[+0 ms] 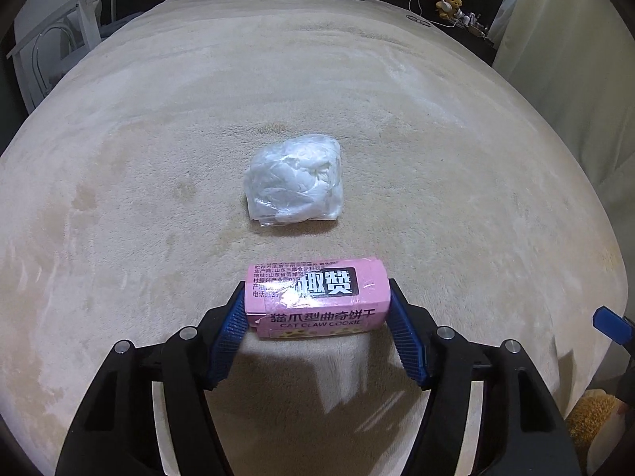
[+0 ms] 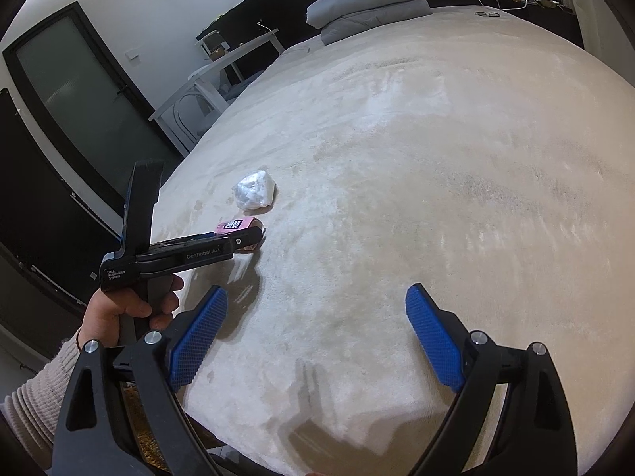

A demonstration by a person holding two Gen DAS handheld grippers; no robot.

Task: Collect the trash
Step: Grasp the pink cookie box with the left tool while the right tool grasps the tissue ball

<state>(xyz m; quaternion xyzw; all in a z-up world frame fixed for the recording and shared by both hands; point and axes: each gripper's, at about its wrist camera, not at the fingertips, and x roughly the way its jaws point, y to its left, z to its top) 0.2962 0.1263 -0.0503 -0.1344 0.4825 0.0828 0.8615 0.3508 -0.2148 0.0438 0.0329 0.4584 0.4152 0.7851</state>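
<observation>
Both left gripper (image 1: 317,301) pads clamp the pink cookie box (image 1: 313,297); right gripper (image 2: 317,333) gapes empty.

Hidden, cropped and unreadable parts

The small print on the pink cookie box (image 1: 313,299) is staying too blurred to read, and the left gripper (image 2: 254,238) is covering most of the box in the right wrist view. The bag's (image 1: 294,182) contents are showing only as white crumples. A yellow furry thing (image 1: 595,424) is being cropped by the frame edge.
</observation>
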